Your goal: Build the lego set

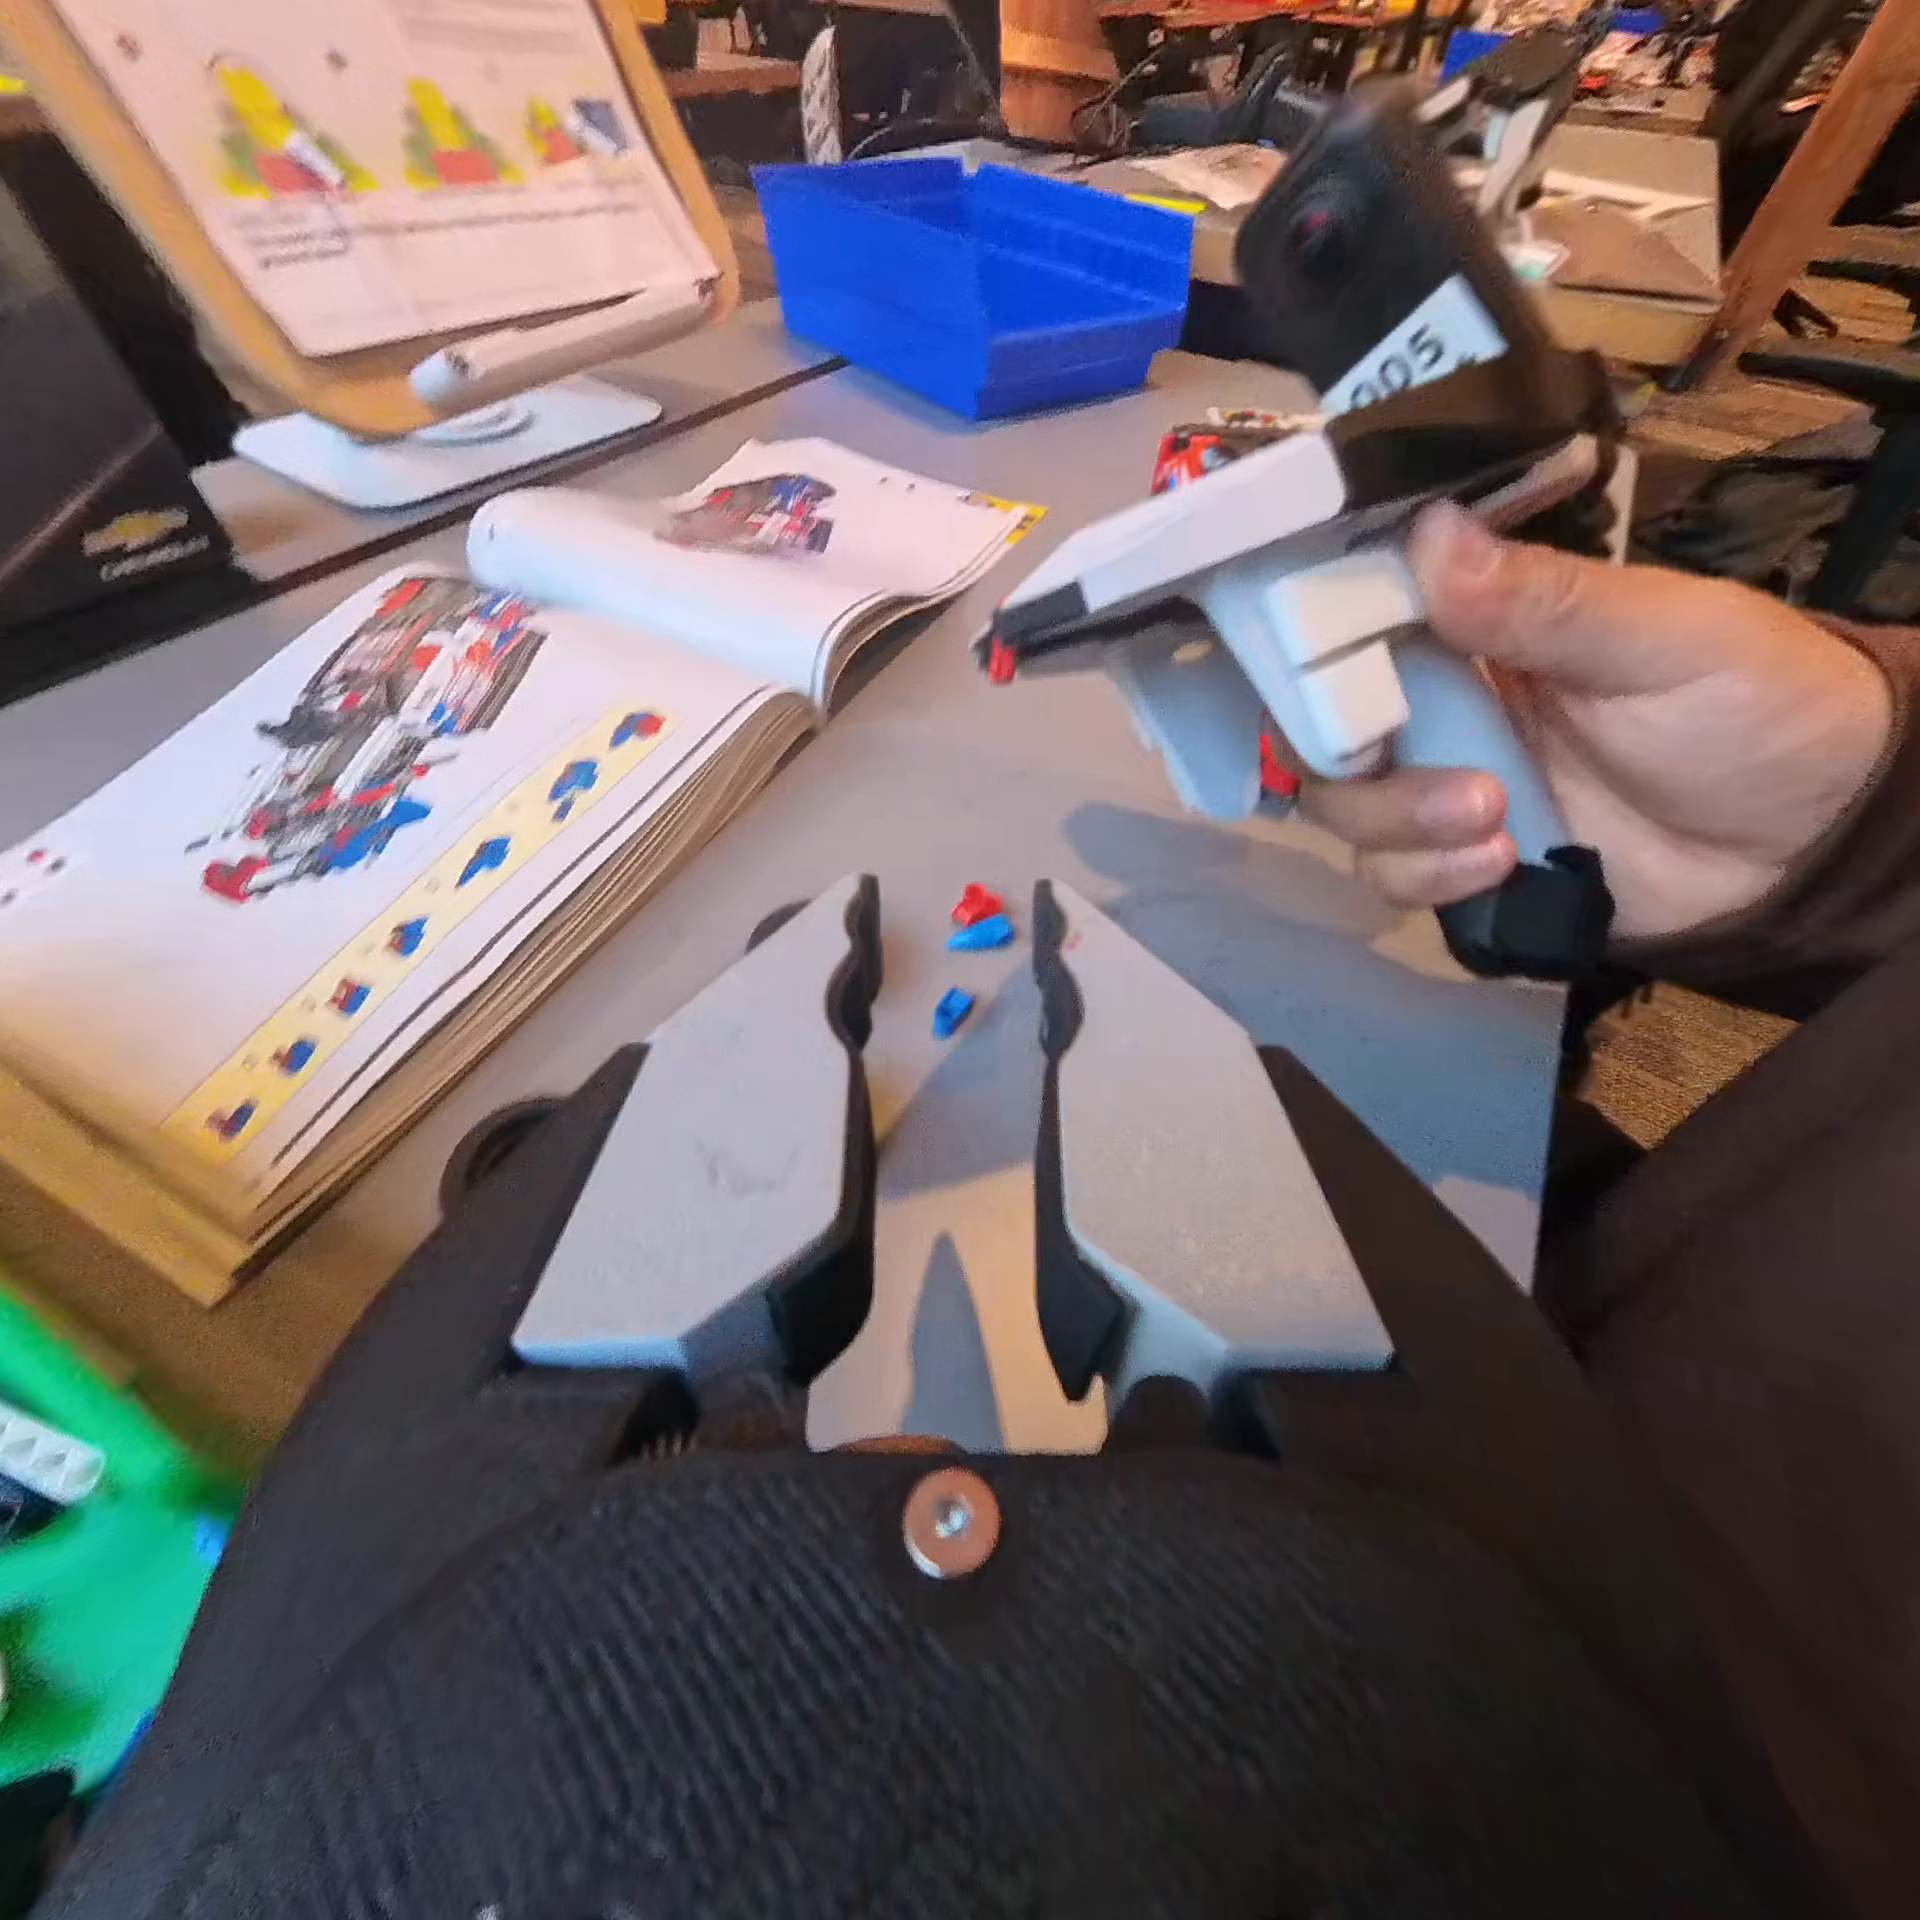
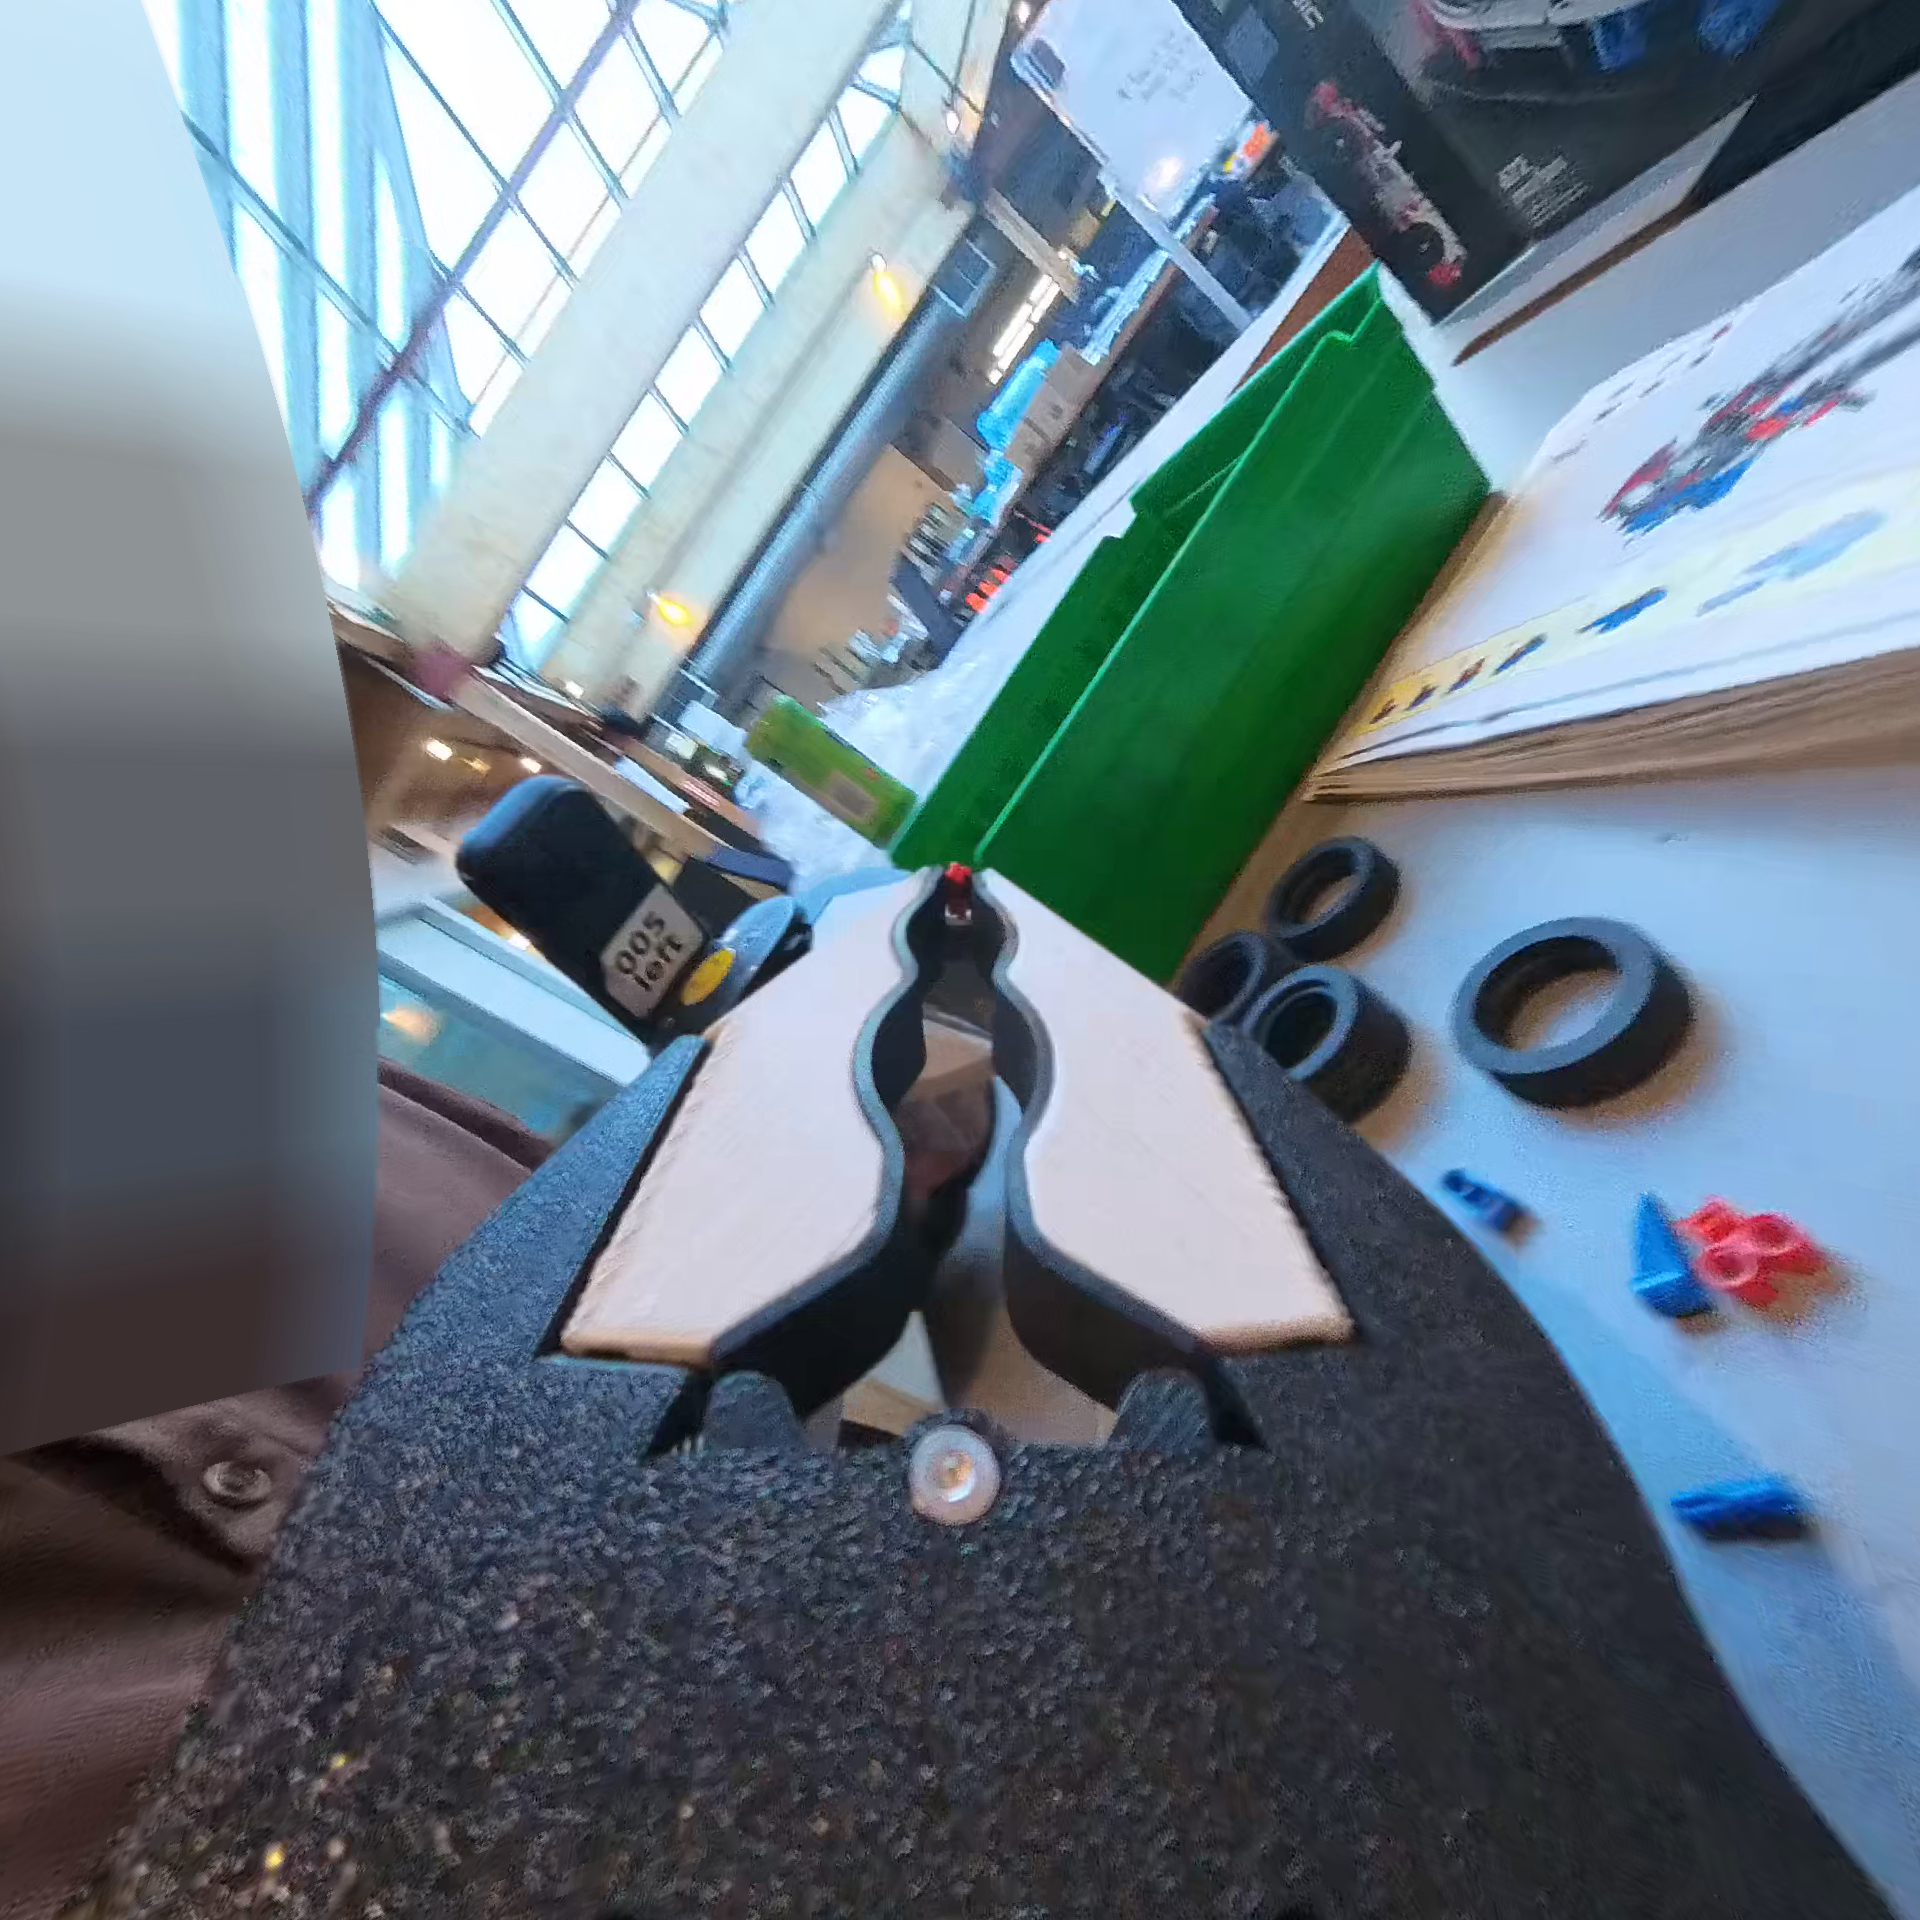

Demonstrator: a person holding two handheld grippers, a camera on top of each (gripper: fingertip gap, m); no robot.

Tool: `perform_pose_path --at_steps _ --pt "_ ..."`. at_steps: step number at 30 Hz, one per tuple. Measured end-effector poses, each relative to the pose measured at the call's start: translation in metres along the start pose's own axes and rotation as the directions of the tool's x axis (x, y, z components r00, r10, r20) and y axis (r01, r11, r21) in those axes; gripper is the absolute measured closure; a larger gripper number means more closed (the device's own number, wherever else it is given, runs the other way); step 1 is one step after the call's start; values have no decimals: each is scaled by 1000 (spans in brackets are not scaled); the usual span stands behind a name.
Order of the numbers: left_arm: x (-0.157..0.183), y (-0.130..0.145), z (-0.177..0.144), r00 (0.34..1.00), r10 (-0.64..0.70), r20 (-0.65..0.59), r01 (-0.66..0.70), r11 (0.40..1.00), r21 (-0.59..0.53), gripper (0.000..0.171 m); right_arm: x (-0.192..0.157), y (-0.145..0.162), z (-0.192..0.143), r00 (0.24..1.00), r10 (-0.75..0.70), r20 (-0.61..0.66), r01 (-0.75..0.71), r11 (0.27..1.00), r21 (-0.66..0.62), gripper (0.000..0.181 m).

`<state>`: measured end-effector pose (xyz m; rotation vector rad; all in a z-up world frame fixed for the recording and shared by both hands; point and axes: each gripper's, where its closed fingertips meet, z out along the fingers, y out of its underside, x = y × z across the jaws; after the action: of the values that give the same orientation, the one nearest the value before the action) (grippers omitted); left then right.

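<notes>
My left gripper is open and empty, low over the grey table. Small loose pieces lie between its tips: a red piece, a blue wedge and a small blue piece. My right gripper is shut on a small red lego piece at its tips. It also shows in the left wrist view, held in a hand above the table to the right, with the red piece at its tip. The same loose red and blue pieces show in the right wrist view.
An open instruction booklet lies at the left. A blue bin stands at the back, a green bin at the near left. Several black tyres lie on the table. A partly built red model sits behind the right gripper. My hands' fingertips stand some 4 cm from each other.
</notes>
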<state>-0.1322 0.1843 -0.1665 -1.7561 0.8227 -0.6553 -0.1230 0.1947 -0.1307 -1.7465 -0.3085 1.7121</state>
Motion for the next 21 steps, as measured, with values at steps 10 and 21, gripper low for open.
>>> perform_pose_path --at_steps 10,21 --pt "34 -34 11 981 188 41 -191 979 72 162 -13 17 -16 988 151 32 -153 986 59 177" --pt "40 -26 12 968 241 64 -244 969 42 169 -14 21 -24 994 113 -3 -113 991 74 178"
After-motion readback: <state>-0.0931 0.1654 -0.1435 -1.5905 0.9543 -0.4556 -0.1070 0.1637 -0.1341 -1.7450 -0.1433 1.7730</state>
